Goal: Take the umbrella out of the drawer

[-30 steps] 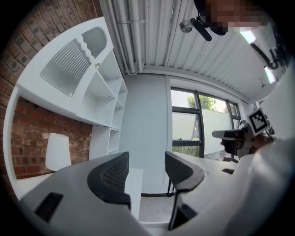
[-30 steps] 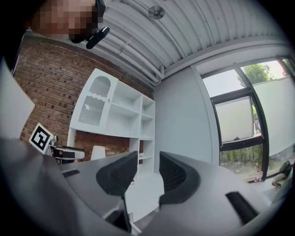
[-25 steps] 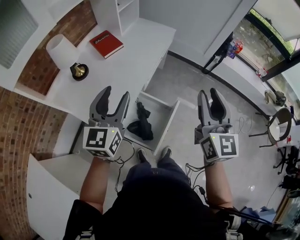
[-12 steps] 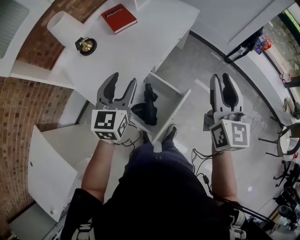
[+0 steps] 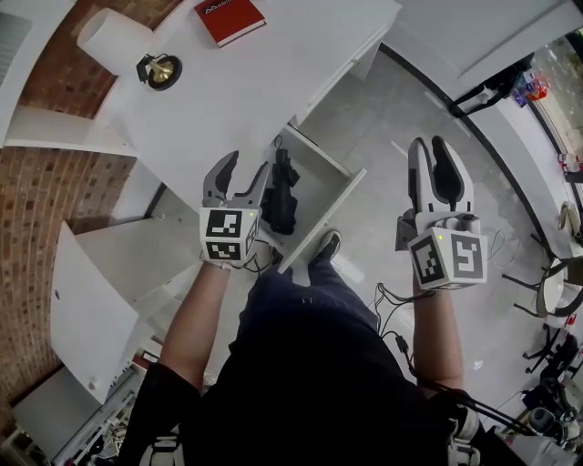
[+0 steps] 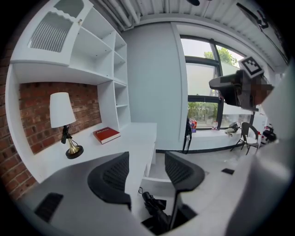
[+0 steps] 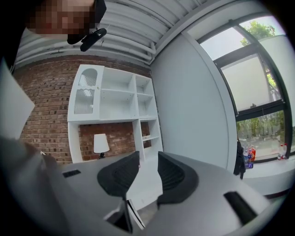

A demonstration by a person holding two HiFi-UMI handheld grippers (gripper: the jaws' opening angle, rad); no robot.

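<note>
A black folded umbrella (image 5: 281, 196) lies in the open white drawer (image 5: 323, 218) under the desk. My left gripper (image 5: 244, 171) hovers open just left of the umbrella, over the drawer's left side, apart from it. In the left gripper view the umbrella (image 6: 156, 212) lies low between the open jaws of the left gripper (image 6: 147, 170), in front of the drawer's back wall (image 6: 153, 185). My right gripper (image 5: 433, 150) hangs over the floor to the right of the drawer. Its jaws have just been closing, with a narrow gap left and nothing between them; they show in the right gripper view (image 7: 147, 168).
On the white desk (image 5: 237, 100) are a red book (image 5: 228, 18) and a white-shaded lamp (image 5: 114, 41) with a brass base (image 5: 162, 71). A white cabinet door (image 5: 91, 309) stands open at the left. The person's shoe (image 5: 326, 246) is by the drawer front.
Both grippers have sunk. The left one has come down beside the umbrella in the drawer. The right gripper's jaws have narrowed, and the head camera has leaned further over the desk.
</note>
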